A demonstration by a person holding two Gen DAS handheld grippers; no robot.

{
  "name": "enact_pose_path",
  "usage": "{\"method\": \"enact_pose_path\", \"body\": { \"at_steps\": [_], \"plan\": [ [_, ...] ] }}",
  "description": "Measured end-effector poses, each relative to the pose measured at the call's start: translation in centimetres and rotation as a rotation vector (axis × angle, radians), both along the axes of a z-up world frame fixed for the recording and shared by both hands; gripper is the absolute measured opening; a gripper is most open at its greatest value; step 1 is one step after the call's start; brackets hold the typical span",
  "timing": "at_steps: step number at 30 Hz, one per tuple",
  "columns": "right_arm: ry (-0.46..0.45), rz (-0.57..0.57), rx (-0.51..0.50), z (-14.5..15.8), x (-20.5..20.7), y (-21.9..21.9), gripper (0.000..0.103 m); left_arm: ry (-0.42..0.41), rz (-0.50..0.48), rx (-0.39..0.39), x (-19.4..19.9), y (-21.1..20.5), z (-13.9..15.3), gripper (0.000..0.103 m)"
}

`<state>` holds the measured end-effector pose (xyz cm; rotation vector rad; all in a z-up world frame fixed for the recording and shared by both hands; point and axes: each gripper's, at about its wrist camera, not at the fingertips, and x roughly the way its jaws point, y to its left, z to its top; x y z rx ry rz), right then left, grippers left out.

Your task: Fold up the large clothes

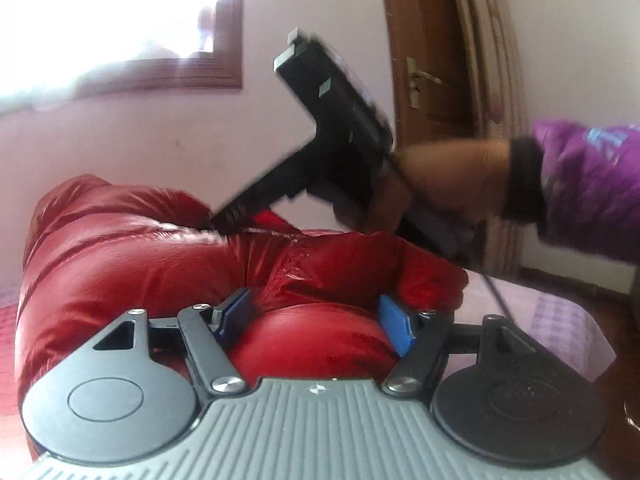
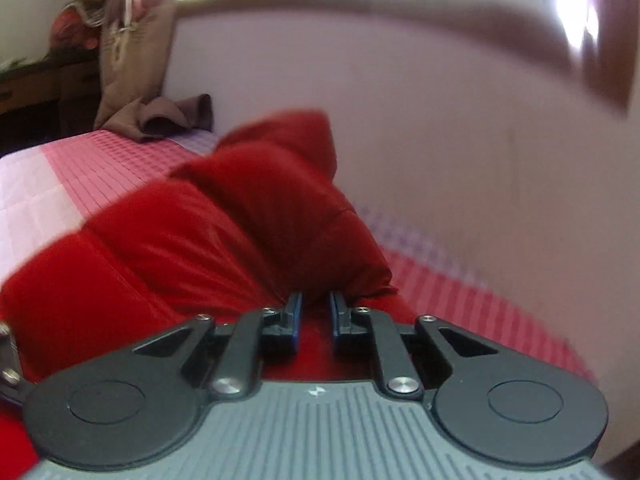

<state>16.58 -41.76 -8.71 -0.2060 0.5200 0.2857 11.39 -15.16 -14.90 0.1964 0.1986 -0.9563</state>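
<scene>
We see a pale wall [image 1: 160,140] with a wood-framed window [image 1: 120,20], overexposed by daylight. A brown wooden door [image 1: 424,40] stands right. A pink checked bedspread [image 2: 100,160] covers the bed.

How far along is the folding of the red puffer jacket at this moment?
Early to midway. Done: the red puffer jacket lies bunched on the pink bedspread, partly doubled over. In hand: the right gripper has its jaws narrowed around a fold, though contact isn't clear; the left gripper is open over a quilted bulge. Left: flattening it into a neat, compact fold.
</scene>
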Motion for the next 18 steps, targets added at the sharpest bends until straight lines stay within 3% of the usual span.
{"method": "enact_pose_path", "body": {
  "at_steps": [4,6,8,11,16,18],
  "plan": [
    [0.012,-0.067,0.235,-3.5,-0.5,-3.5,0.01,0.02,-0.037,0.009,0.5,-0.2,-0.1,0.069],
    [-0.014,-0.127,0.387,-5.8,-0.9,-4.5,0.01,0.027,-0.048,0.013,0.7,-0.2,-0.3,0.069],
    [-0.058,-0.174,0.459,-6.9,-1.4,-4.7,0.01,0.03,-0.048,0.016,1.0,-0.2,-0.5,0.069],
    [-0.087,-0.202,0.487,-6.8,-1.7,-4.7,0.011,0.044,-0.036,0.029,1.8,-0.3,-0.2,0.069],
    [-0.075,-0.193,0.438,-2.3,-4.0,-5.9,0.016,0.046,-0.02,0.074,1.8,-1.0,0.3,0.071],
    [-0.046,-0.178,0.4,-0.7,-5.9,-6.4,0.032,0.042,-0.015,0.072,1.7,-1.0,0.4,0.072]
  ]
}}
